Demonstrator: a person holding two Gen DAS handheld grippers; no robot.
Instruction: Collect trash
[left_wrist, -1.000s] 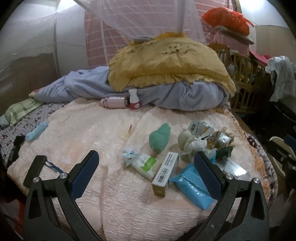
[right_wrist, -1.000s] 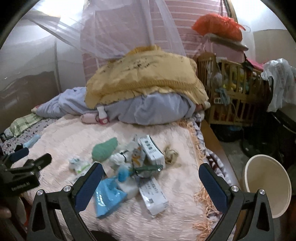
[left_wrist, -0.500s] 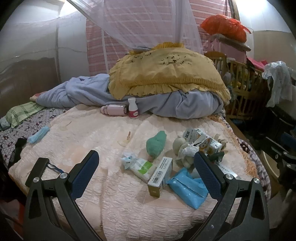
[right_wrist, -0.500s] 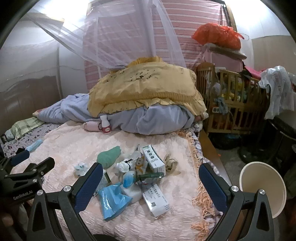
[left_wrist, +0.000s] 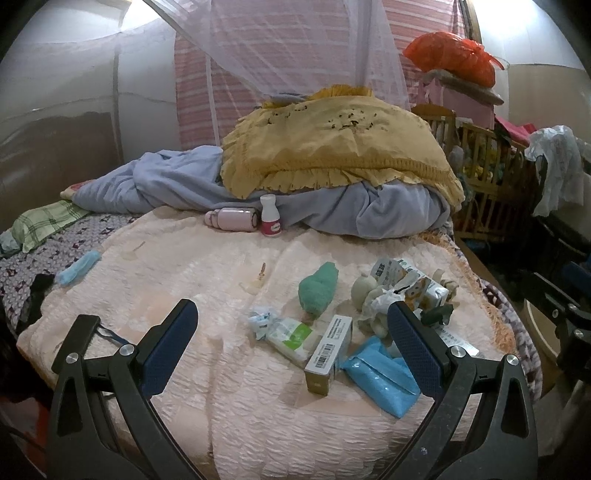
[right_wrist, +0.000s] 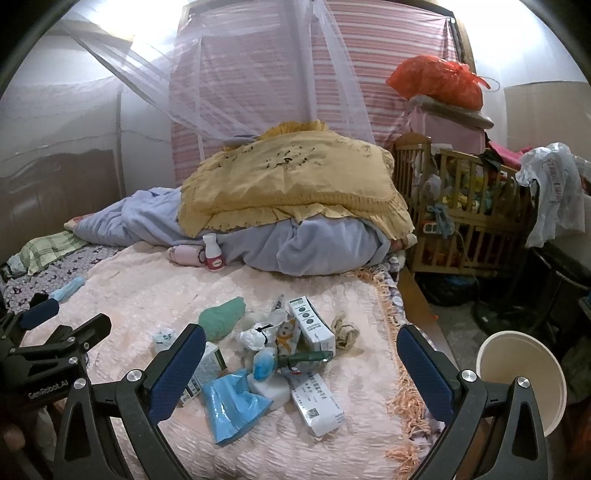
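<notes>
1. The trash is found heaped on the pink bedspread (right_wrist: 325, 439) near the foot of the bed: a blue wrapper (right_wrist: 231, 402), a barcoded box (left_wrist: 328, 354), a white carton (right_wrist: 316, 404), a second carton (right_wrist: 312, 323), a crumpled tissue (right_wrist: 253, 338), a green-and-white packet (left_wrist: 290, 336) and a green rolled cloth (right_wrist: 221, 319).
2. A mistaken pick can be expected: the green rolled cloth and the beige knot of fabric (right_wrist: 345, 330) lie among the litter and could be taken for trash, while the small bottle (left_wrist: 270, 221) at 12 o'clock may not be trash at all.
3. A multiple grab is likely, because the pieces overlap and touch; neighbours could be dragged off the bed edge at 3 o'clock.
4. The soft bedspread could be pinched with a flat item such as the blue wrapper.
5. From the left gripper (left_wrist: 291, 345), seen spread wide and empty, the pile is placed between 12 and 2 o'clock, with the barcoded box just ahead.
6. From the right gripper (right_wrist: 301, 360), likewise spread wide and holding nothing, the pile is placed between its fingers at 12 o'clock.
7. A pale bin (right_wrist: 522, 380) is seen at 3 o'clock, off the bed; items could be dropped short of it.
</notes>
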